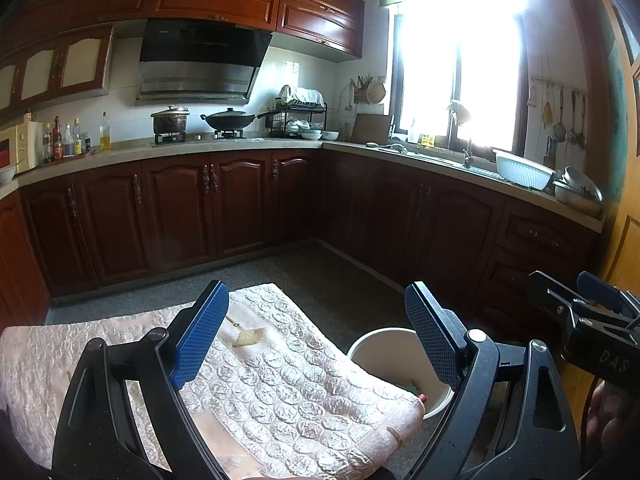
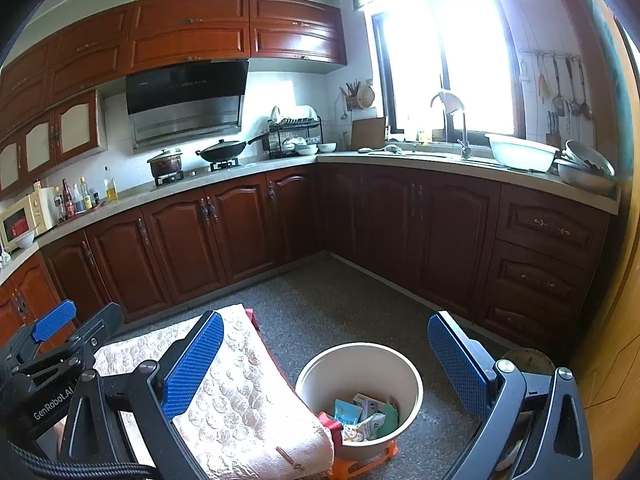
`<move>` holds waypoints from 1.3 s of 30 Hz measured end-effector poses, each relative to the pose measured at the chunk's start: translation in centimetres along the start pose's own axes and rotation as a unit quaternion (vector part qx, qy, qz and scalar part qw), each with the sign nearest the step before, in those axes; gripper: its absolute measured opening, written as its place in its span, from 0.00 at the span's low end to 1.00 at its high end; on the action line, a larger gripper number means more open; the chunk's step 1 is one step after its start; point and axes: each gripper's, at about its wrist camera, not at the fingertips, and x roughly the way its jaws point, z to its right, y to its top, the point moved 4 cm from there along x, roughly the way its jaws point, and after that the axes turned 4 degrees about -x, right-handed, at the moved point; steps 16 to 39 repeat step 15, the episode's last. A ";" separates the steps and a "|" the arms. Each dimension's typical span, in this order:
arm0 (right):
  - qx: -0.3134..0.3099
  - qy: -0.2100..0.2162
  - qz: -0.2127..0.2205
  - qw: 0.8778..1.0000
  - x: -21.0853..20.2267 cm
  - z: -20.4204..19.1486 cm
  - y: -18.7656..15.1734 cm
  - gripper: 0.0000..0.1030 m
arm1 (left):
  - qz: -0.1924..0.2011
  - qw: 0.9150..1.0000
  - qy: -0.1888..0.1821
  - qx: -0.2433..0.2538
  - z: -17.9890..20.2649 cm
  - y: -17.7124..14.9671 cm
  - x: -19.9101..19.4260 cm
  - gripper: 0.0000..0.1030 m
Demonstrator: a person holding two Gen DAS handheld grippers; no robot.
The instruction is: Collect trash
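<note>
Both tools, left [image 1: 316, 336] and right [image 2: 326, 364], gape wide and hold nothing. The bucket [image 2: 360, 390] with wrappers [image 2: 366, 416] stands at 5 o'clock of the cloth-covered desk [image 2: 236, 396], whose corner hides the bucket's rim.

The bucket [image 2: 360, 384] mouth lies open from above, the cloth-covered table [image 2: 248, 400] touching its left rim.

1 white bin [image 2: 320, 376] — several wrappers [image 2: 366, 414] inside, lower centre; 1 pot [image 2: 165, 164], 1 wok [image 2: 221, 150] — 2 grippers.
</note>
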 end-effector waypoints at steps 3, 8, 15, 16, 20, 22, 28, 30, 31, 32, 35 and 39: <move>0.002 0.000 -0.001 1.000 0.1 0.1 0.0 0.98 | -0.002 1.000 -0.001 0.001 -0.1 -0.1 0.3 0.87; 0.000 0.000 -0.005 1.000 0.4 0.3 -0.1 0.98 | -0.007 1.000 -0.001 0.003 -0.2 -0.3 0.7 0.87; -0.002 0.001 -0.017 1.000 1.3 0.2 -0.5 0.98 | -0.022 1.000 0.000 -0.006 -1.2 -0.9 1.6 0.87; -0.002 0.001 -0.017 1.000 1.3 0.2 -0.5 0.98 | -0.022 1.000 0.000 -0.006 -1.2 -0.9 1.6 0.87; -0.002 0.001 -0.017 1.000 1.3 0.2 -0.5 0.98 | -0.022 1.000 0.000 -0.006 -1.2 -0.9 1.6 0.87; -0.002 0.001 -0.017 1.000 1.3 0.2 -0.5 0.98 | -0.022 1.000 0.000 -0.006 -1.2 -0.9 1.6 0.87; -0.002 0.001 -0.017 1.000 1.3 0.2 -0.5 0.98 | -0.022 1.000 0.000 -0.006 -1.2 -0.9 1.6 0.87; -0.002 0.001 -0.017 1.000 1.3 0.2 -0.5 0.98 | -0.022 1.000 0.000 -0.006 -1.2 -0.9 1.6 0.87; -0.002 0.001 -0.017 1.000 1.3 0.2 -0.5 0.98 | -0.022 1.000 0.000 -0.006 -1.2 -0.9 1.6 0.87; -0.002 0.001 -0.017 1.000 1.3 0.2 -0.5 0.98 | -0.022 1.000 0.000 -0.006 -1.2 -0.9 1.6 0.87; -0.002 0.001 -0.017 1.000 1.3 0.2 -0.5 0.98 | -0.022 1.000 0.000 -0.006 -1.2 -0.9 1.6 0.87; -0.002 0.001 -0.017 1.000 1.3 0.2 -0.5 0.98 | -0.022 1.000 0.000 -0.006 -1.2 -0.9 1.6 0.87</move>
